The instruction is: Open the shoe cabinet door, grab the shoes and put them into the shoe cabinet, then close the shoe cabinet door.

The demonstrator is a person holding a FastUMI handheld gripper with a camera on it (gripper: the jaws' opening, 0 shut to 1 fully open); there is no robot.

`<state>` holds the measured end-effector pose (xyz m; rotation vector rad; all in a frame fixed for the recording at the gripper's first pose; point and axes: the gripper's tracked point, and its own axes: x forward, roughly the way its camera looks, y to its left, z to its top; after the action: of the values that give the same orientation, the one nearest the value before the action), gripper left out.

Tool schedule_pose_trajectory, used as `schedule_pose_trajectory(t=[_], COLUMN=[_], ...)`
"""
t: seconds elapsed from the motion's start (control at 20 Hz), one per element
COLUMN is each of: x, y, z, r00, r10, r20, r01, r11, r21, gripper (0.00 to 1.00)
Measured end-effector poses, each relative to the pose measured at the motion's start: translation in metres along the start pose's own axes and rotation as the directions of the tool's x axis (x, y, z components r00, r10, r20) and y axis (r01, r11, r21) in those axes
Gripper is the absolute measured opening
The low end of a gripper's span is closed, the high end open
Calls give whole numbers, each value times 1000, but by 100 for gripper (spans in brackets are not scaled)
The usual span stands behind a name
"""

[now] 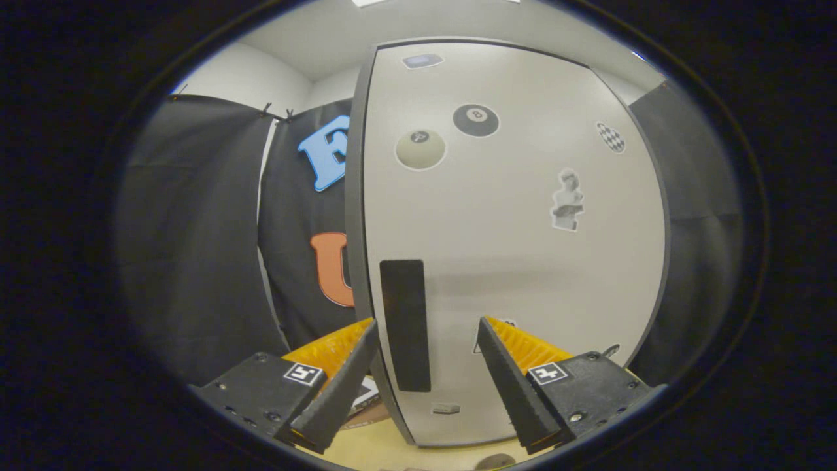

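Gripper fingers stood apart, straddling the black handle on the closed cabinet door mid-frame.

Booth interior: black cloth wall hung in panels, clipped along its upper edge, to the left; further black cloth to the right. Plain white room wall and white ceiling above. Pale wood-toned floor surface below. Lighting even, soft.
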<state>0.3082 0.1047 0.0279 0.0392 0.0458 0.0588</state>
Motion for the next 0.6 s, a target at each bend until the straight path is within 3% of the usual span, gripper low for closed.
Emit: schedule_pose_trajectory(t=[0.15, 0.3, 0.35, 0.45, 0.6], x=[15, 16, 21, 14, 10], y=[-4, 6, 10, 8, 7], z=[-13, -8, -9, -11, -14], r00=[998, 999, 999, 999, 999], r10=[-33, -41, -43, -44, 11], r20=[-59, -11, -9, -12, -38], r01=[30, 39, 41, 42, -13], r11=[998, 993, 990, 992, 998], r21=[-50, -116, -133, -115, -56], gripper=[83, 73, 55, 36, 33])
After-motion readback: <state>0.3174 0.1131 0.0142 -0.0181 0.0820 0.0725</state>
